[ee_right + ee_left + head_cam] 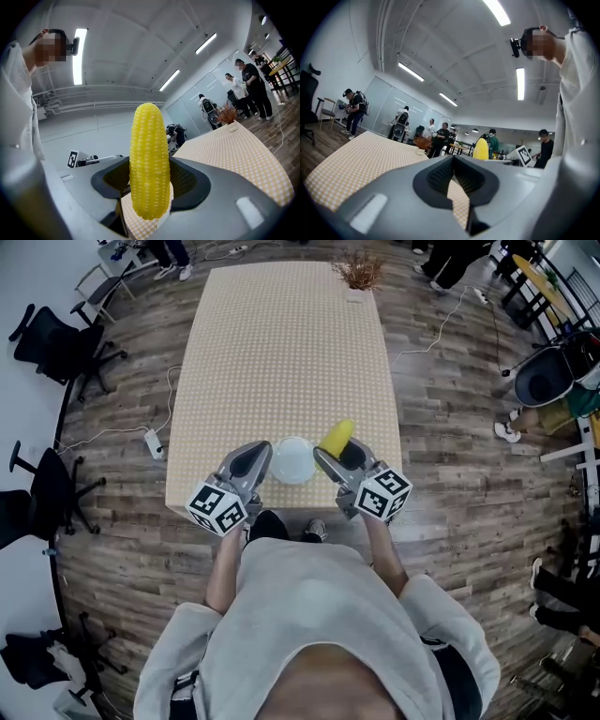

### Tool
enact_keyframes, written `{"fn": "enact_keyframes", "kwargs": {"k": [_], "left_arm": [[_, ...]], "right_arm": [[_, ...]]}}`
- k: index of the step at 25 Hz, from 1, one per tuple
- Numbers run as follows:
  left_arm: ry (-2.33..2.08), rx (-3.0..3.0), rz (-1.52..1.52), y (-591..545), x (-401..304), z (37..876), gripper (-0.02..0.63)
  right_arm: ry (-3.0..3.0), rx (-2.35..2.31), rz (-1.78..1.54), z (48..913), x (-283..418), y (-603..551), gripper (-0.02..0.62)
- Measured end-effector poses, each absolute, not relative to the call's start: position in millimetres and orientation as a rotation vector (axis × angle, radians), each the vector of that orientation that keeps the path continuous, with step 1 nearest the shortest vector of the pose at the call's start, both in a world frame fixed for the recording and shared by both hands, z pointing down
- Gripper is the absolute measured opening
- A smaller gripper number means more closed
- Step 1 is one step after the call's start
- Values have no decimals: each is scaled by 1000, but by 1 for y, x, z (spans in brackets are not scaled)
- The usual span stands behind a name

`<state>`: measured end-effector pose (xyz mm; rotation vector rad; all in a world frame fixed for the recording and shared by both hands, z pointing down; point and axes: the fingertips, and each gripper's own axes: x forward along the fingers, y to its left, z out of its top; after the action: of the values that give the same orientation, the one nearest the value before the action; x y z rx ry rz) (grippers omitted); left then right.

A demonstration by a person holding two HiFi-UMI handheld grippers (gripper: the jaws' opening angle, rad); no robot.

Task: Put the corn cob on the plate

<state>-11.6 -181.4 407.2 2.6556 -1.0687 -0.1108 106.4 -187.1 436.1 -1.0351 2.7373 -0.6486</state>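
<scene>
A yellow corn cob (150, 159) stands upright between the pads of my right gripper (151, 165), which is shut on it. In the head view the corn cob (337, 437) pokes out past the right gripper (330, 456), just right of a small white plate (293, 460) near the table's front edge. My left gripper (257, 456) hovers at the plate's left side. Its pads meet at the tip with nothing between them (453, 159). From the left gripper view the corn cob (481, 147) shows off to the right.
The long table (281, 343) has a checkered cloth, with a dried plant in a pot (357, 273) at its far end. Office chairs (61, 348) stand to the left, a power strip (155, 442) lies on the floor, and several people stand around the room.
</scene>
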Motion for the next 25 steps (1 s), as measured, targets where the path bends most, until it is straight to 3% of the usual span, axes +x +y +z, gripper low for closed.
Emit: {"fn": "enact_keyframes", "kwargs": {"k": [16, 25], "left_arm": [[-1003, 2614, -63, -231, -61, 421, 9], [-934, 2504, -4, -225, -56, 469, 9]], "right_arm": [[2727, -1138, -721, 449, 63, -232, 250], [2694, -1207, -927, 504, 64, -218, 250]]}}
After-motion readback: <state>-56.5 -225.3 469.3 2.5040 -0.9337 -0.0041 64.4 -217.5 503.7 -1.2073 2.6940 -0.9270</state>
